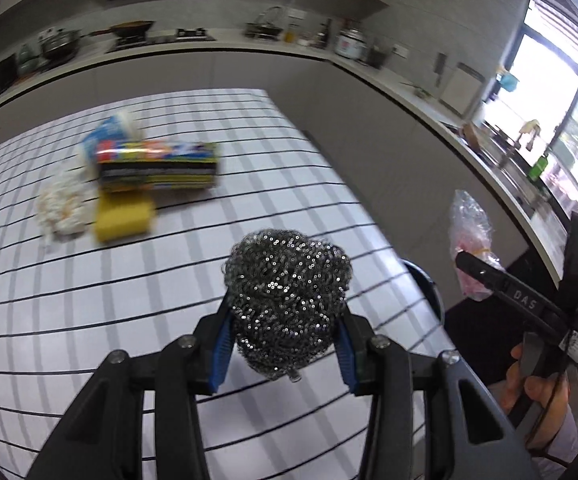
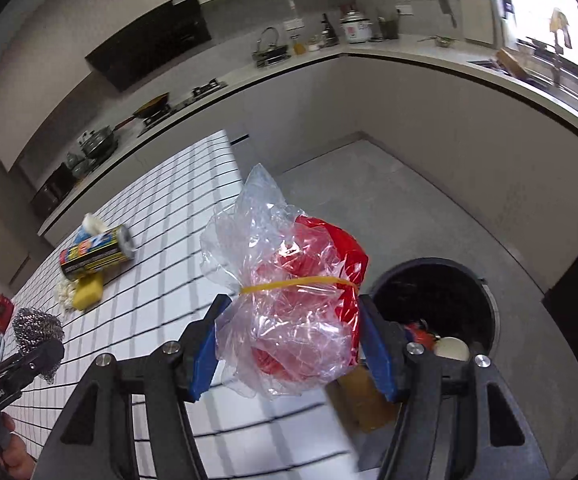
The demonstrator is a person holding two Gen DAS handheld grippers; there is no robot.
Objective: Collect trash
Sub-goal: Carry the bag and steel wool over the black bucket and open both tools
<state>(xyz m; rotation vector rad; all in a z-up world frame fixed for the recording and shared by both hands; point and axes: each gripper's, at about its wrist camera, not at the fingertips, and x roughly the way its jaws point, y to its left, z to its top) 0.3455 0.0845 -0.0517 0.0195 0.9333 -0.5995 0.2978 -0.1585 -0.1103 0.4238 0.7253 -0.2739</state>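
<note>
Left gripper [image 1: 287, 354]: closed on a steel wool scourer [image 1: 287, 300]; the blue pads are pressed against its two sides, and the ball is held above the near part of the worktop [image 1: 89, 320].
Right gripper [image 2: 289, 344]: closed part way on a clear plastic bag [image 2: 285, 300]; the bag is pinched between the blue pads, holds something red, and is tied with a yellow rubber band [image 2: 301, 283].
Bag position: carried past the edge of the worktop, just beside the bin and above the floor [image 2: 409, 200].
Bin [image 2: 435, 308]: a round dark bin on the floor beside the worktop; a pale round thing and some red-orange scraps are seen inside.
Worktop: covered by a white cloth with a dark grid.
Left on the worktop: a yellow sponge [image 1: 123, 220], a crumpled white wad [image 1: 61, 208] touching it, a colourful can-shaped pack [image 1: 157, 166] lying on its side just behind, and a blue and white packet [image 1: 109, 132] behind that.
Hand [image 1: 537, 384]: seen in the left wrist view, wrapped around the handle of the right gripper.
Sharpness: the far items are blurred; their print cannot be read.
</note>
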